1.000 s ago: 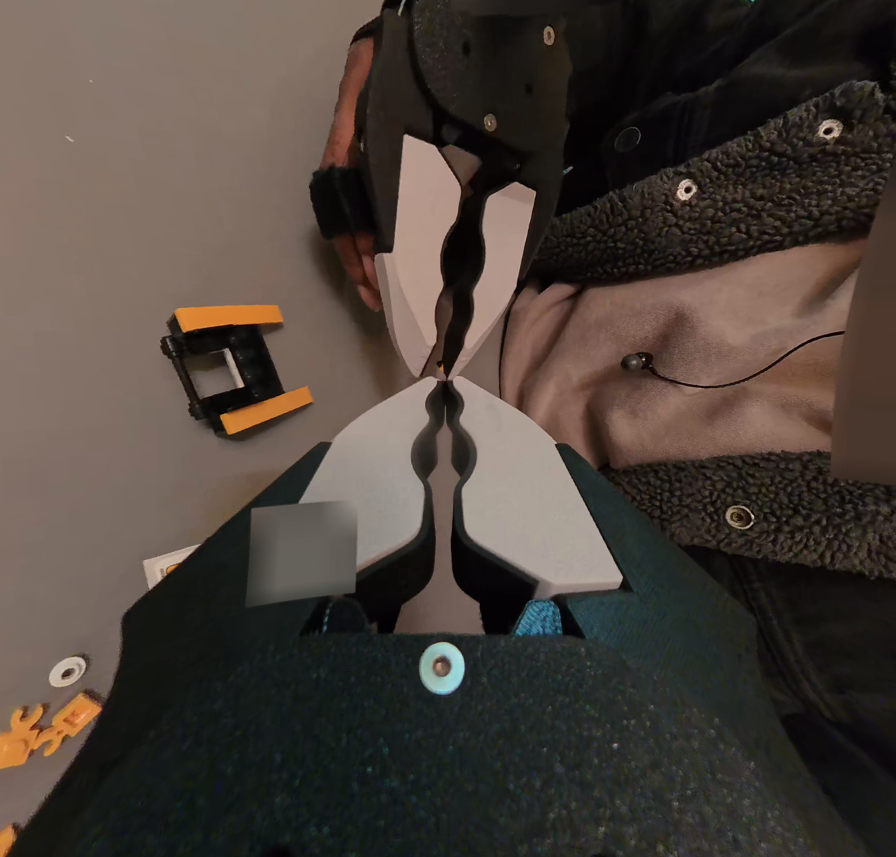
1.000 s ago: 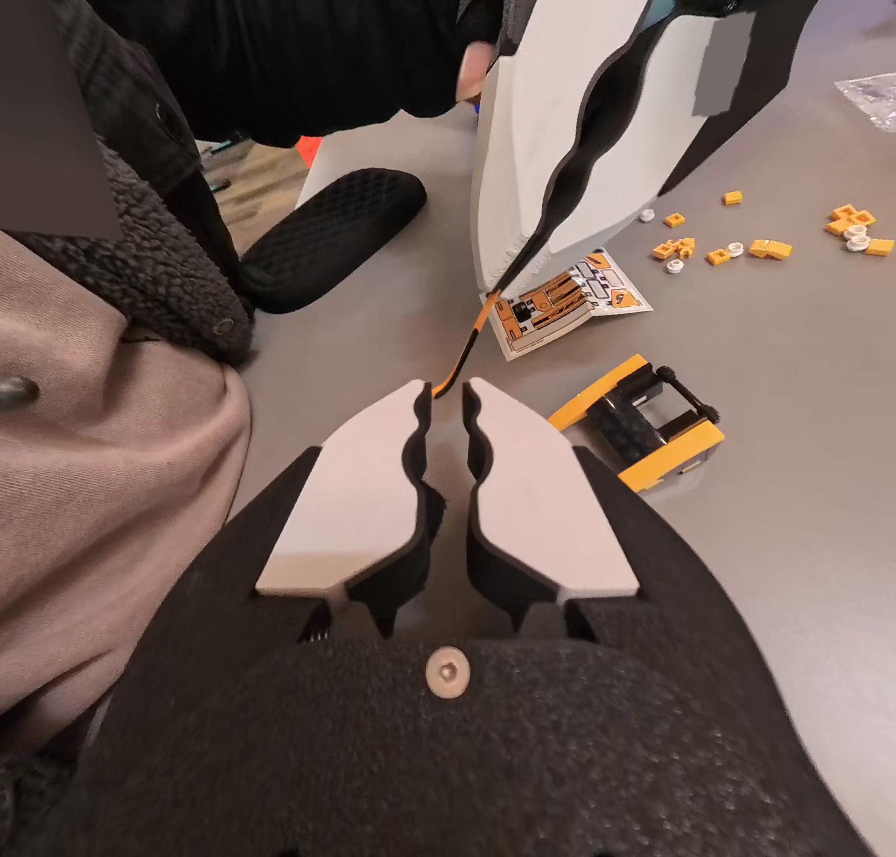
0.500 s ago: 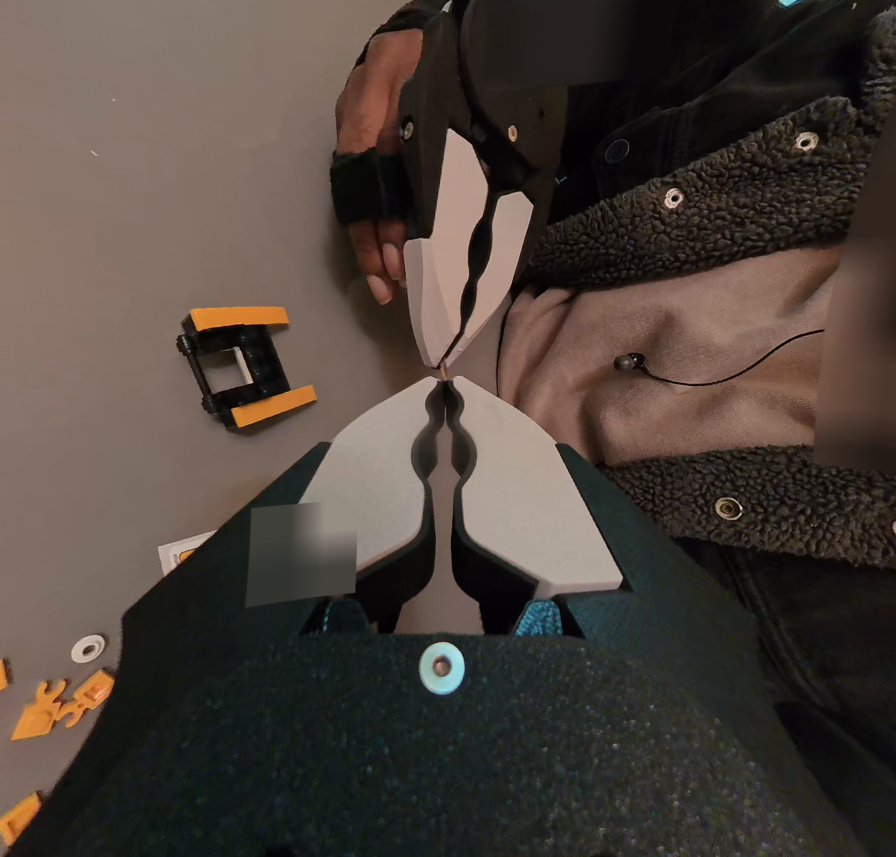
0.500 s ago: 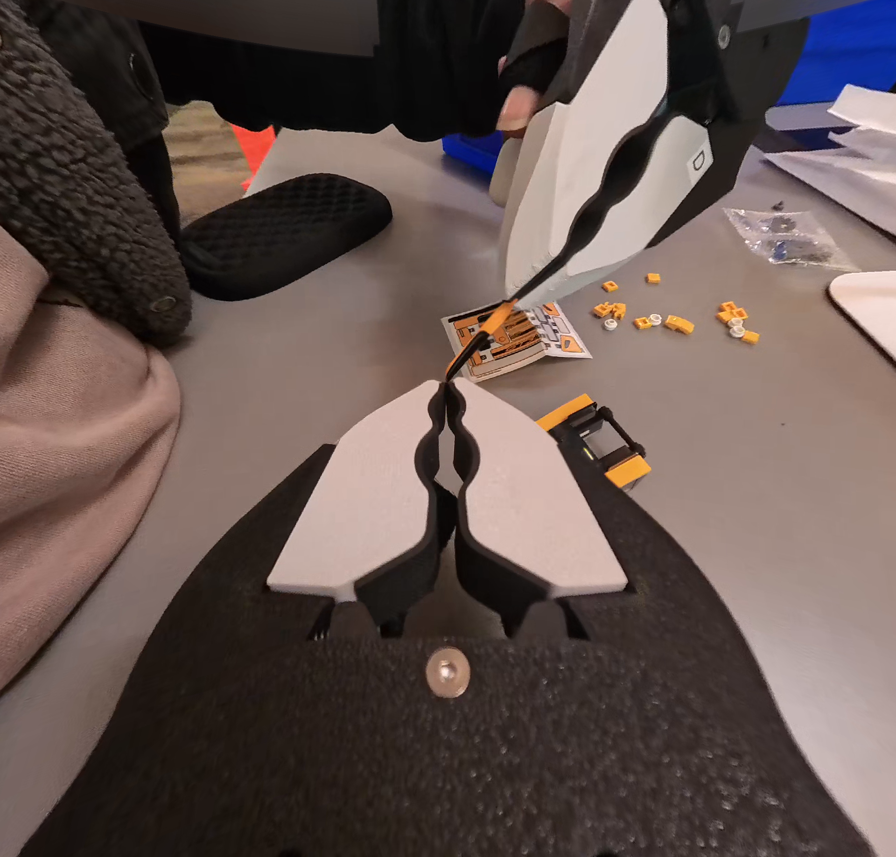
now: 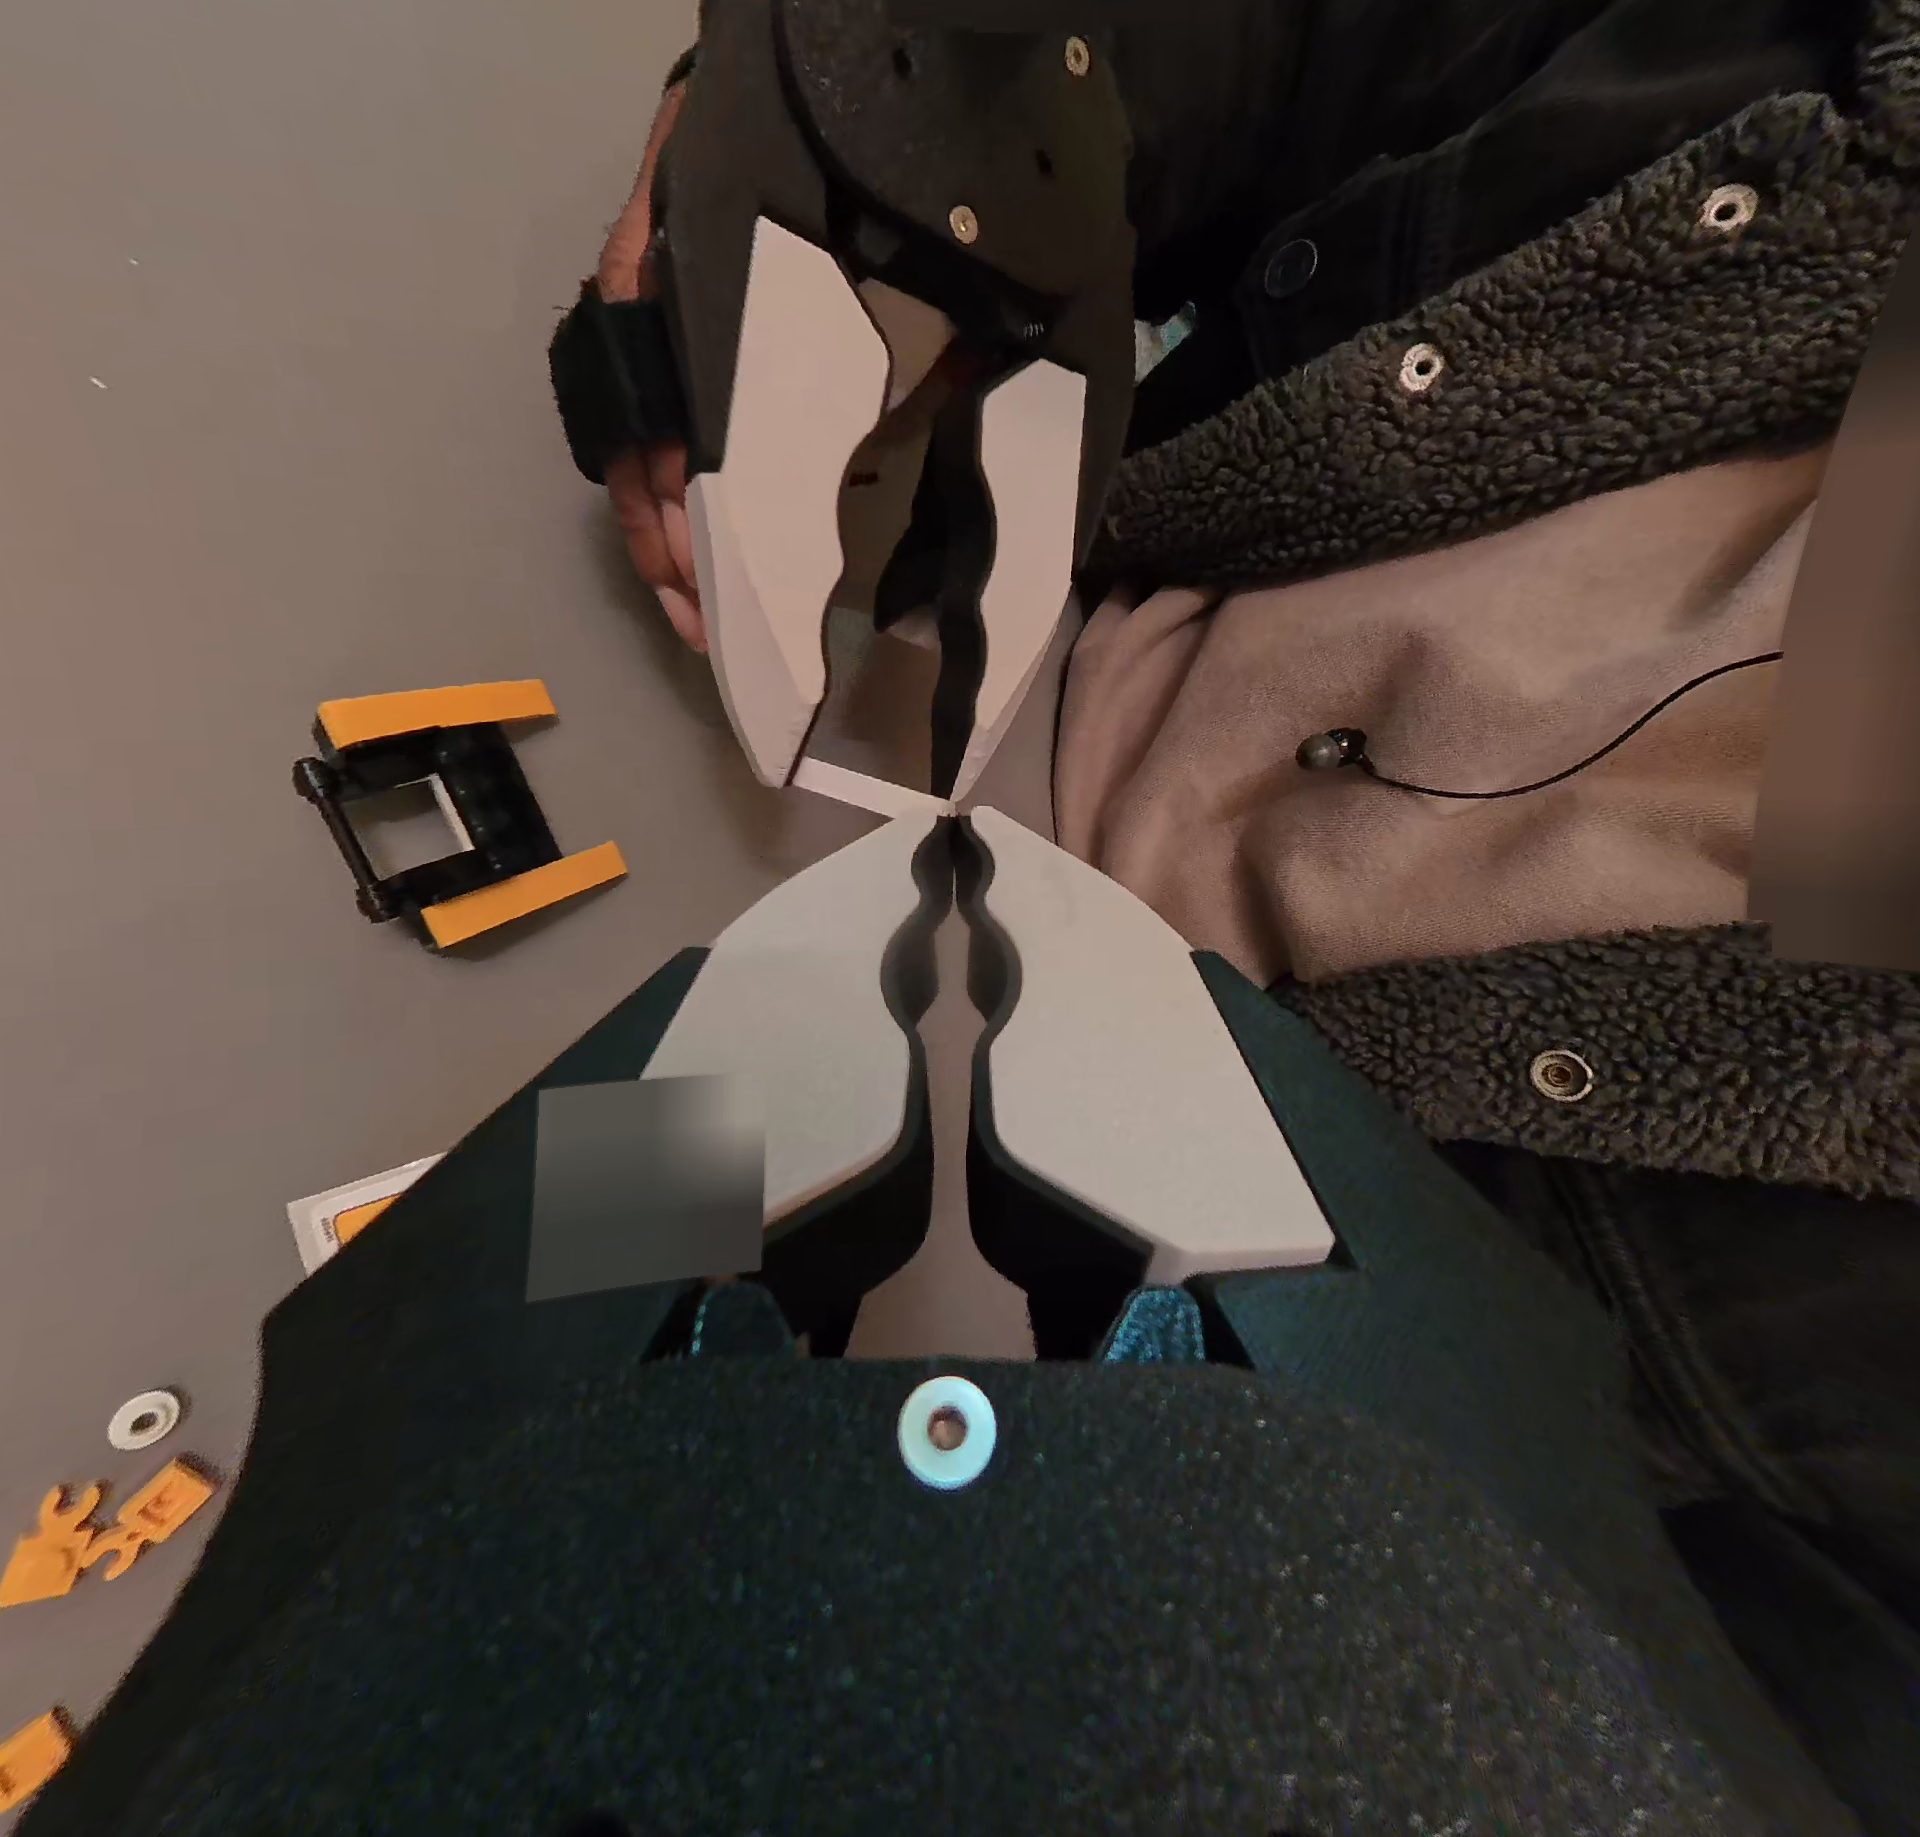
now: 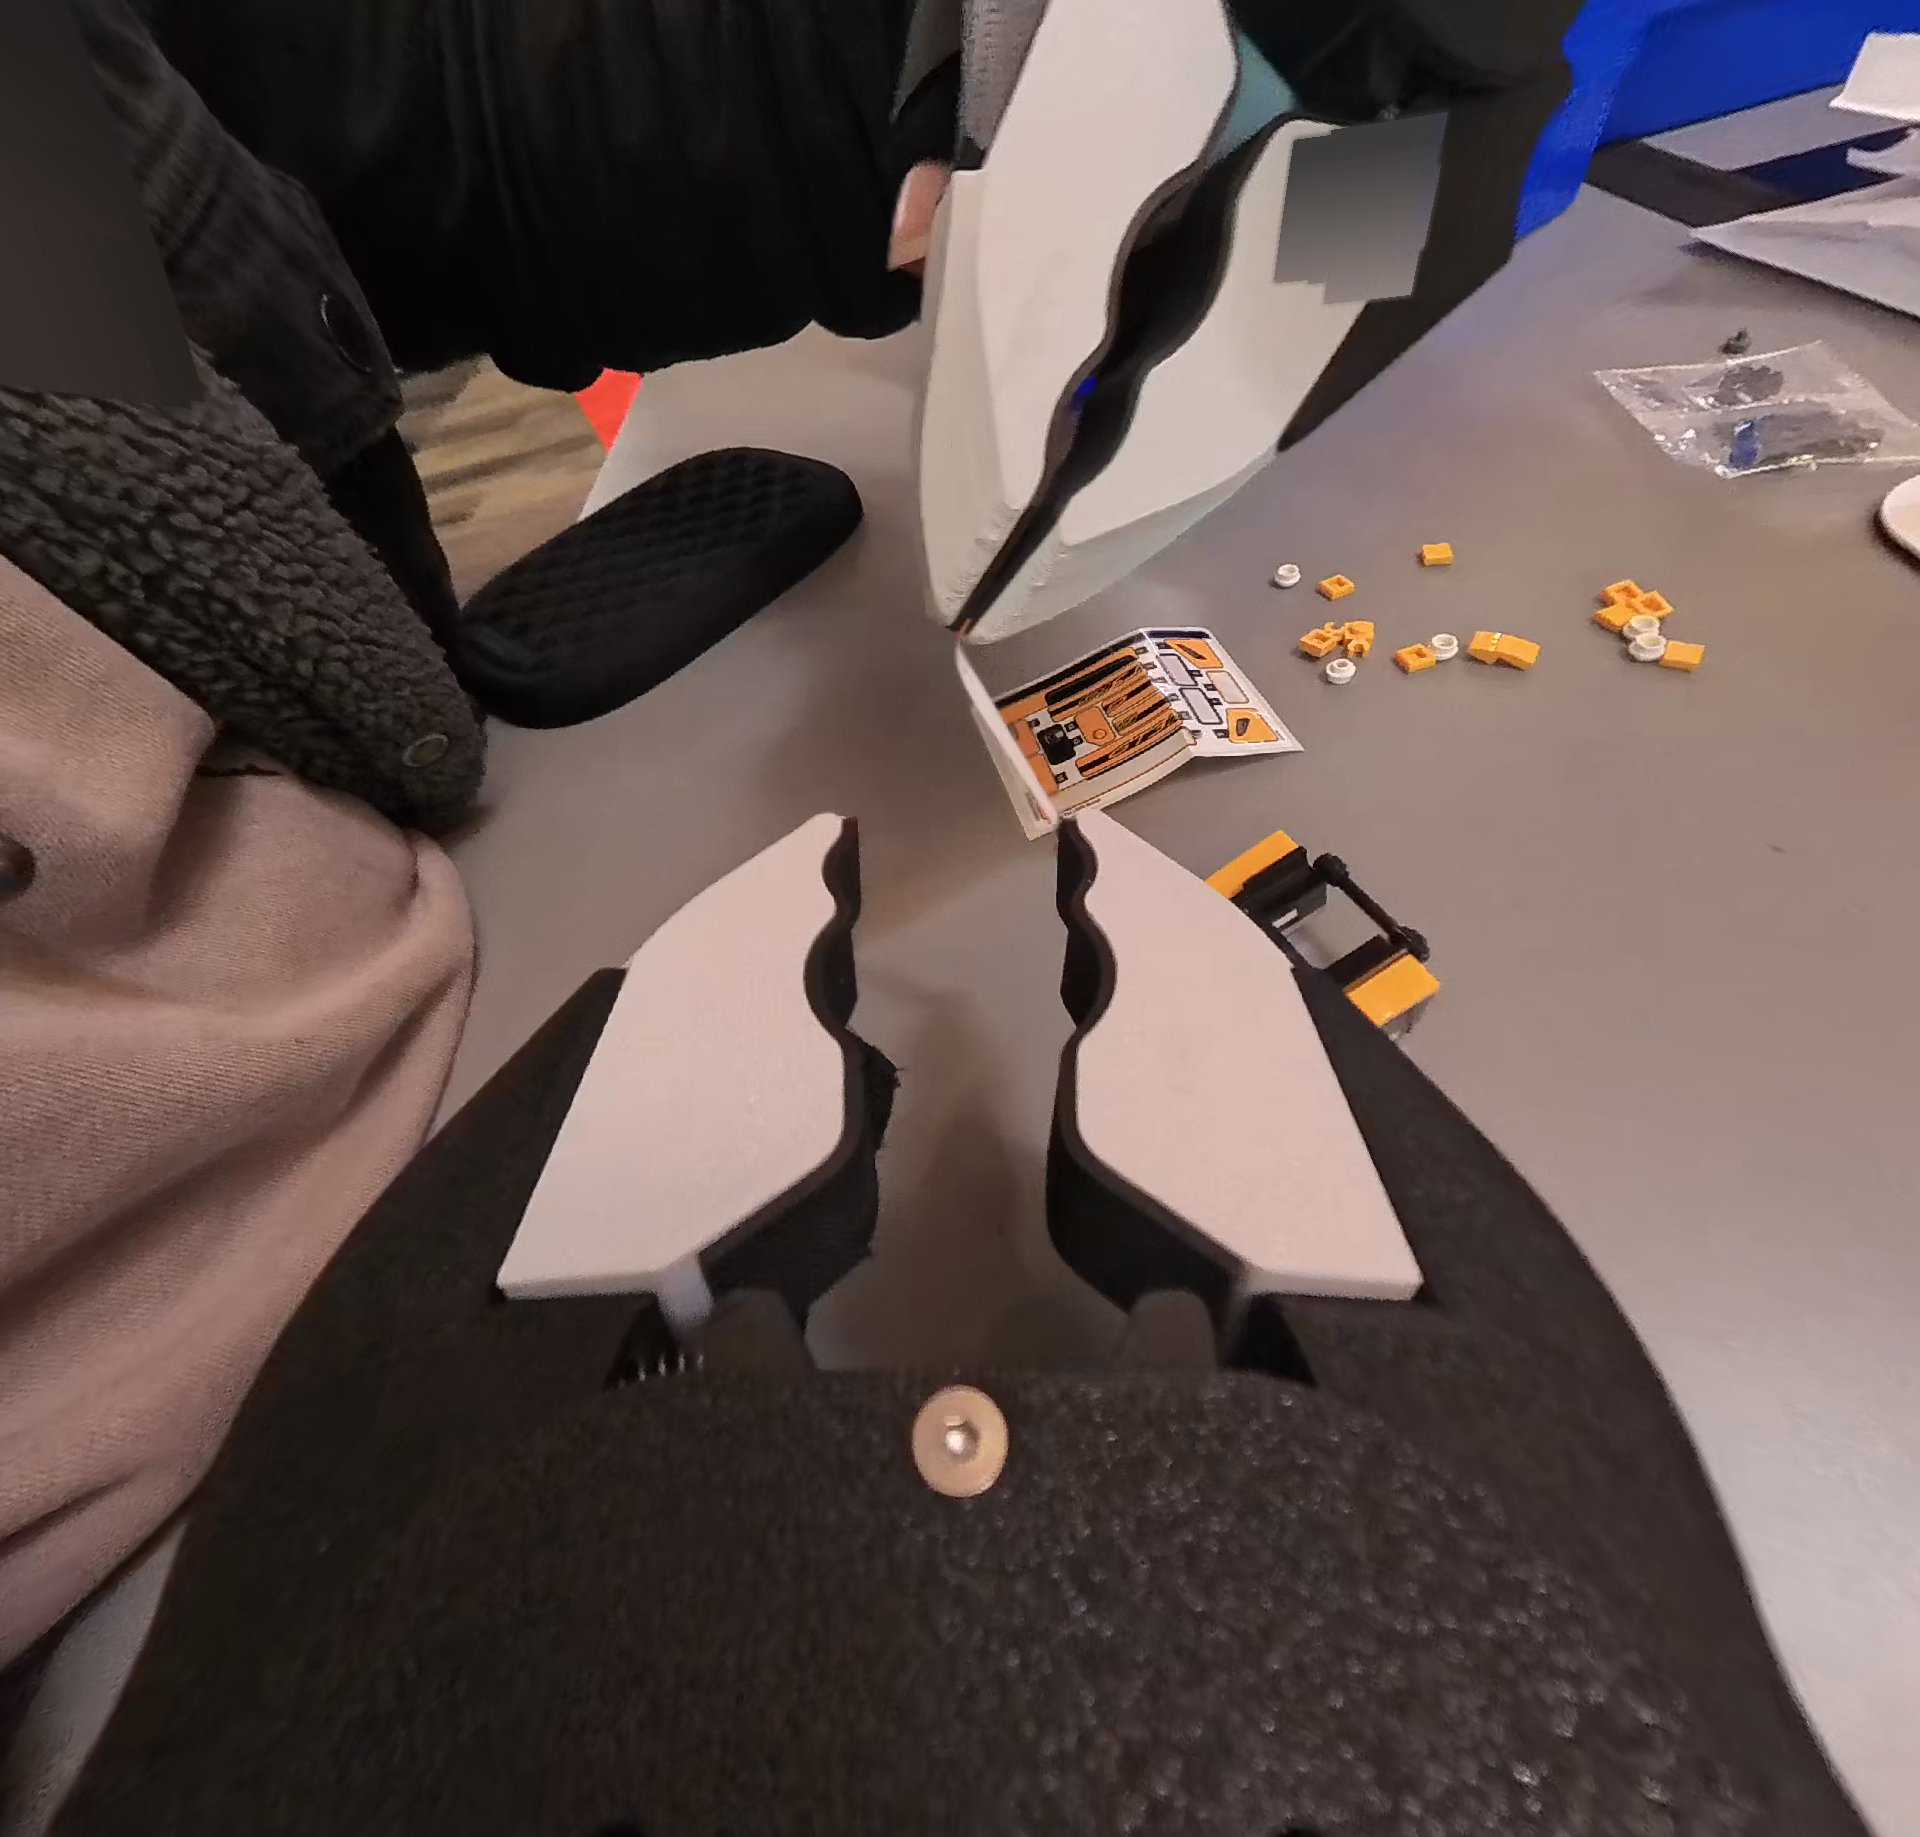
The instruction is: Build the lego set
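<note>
1. In the left wrist view, our left gripper (image 5: 951, 823) has its fingers pressed together at the tips, pinching a thin white strip (image 5: 868, 788) that runs toward the right gripper (image 5: 883, 774) opposite. We cannot tell what the strip is.
2. The right gripper points back at us, tips spread apart, with a gloved hand (image 5: 634, 437) around its body.
3. The black and orange lego chassis (image 5: 447, 826) lies on the grey tabletop (image 5: 260, 333) to the left, well apart from both grippers.
4. In the right wrist view, our right gripper (image 6: 961, 831) is wide, with nothing between its fingers.
5. The left gripper (image 6: 961, 624) hangs tilted above the sticker sheet (image 6: 1132, 722), tips closed.
6. The chassis (image 6: 1330, 930) sits just beside our right finger; loose orange pieces (image 6: 1496, 634) are scattered toward the tabletop's far right edge.
</note>
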`<move>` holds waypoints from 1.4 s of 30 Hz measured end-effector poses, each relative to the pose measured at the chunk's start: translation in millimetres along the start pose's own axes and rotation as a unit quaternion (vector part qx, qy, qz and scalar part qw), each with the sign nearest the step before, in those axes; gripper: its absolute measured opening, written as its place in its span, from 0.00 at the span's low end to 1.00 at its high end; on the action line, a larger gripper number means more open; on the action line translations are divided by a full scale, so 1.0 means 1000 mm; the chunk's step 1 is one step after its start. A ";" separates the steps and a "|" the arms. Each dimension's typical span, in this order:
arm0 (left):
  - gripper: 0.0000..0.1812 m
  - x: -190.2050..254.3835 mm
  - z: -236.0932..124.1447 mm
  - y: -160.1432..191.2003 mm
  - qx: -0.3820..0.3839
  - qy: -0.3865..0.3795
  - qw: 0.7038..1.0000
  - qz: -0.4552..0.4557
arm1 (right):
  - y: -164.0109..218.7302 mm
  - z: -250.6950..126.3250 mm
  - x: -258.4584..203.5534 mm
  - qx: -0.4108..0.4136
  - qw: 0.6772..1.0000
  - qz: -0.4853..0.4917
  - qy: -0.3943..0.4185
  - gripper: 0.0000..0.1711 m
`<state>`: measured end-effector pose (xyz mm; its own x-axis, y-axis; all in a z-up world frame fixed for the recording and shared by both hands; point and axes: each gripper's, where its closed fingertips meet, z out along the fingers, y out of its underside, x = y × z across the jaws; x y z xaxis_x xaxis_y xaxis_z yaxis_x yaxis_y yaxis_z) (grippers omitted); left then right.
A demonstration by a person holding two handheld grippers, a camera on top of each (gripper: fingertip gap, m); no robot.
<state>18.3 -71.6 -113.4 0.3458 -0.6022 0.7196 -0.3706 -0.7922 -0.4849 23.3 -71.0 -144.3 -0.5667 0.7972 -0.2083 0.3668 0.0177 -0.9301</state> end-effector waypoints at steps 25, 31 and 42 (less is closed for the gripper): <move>0.00 -0.027 -0.011 0.003 0.015 -0.019 0.998 -0.060 | 0.013 -0.006 0.007 -0.040 0.997 -0.055 0.026 0.17; 0.00 -0.052 -0.012 0.004 0.017 -0.006 0.995 -0.097 | 0.023 -0.005 0.019 -0.068 0.992 -0.080 0.064 0.10; 0.00 -0.067 -0.007 0.011 0.010 0.024 0.992 -0.122 | 0.037 0.002 0.028 -0.118 0.978 -0.134 0.105 0.03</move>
<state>-15.4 -39.2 -163.8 0.3822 -0.3864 0.8394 -0.2630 -0.9163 -0.3021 19.5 -49.3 -185.1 -0.5101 0.8513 0.1228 0.4010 0.3617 -0.8416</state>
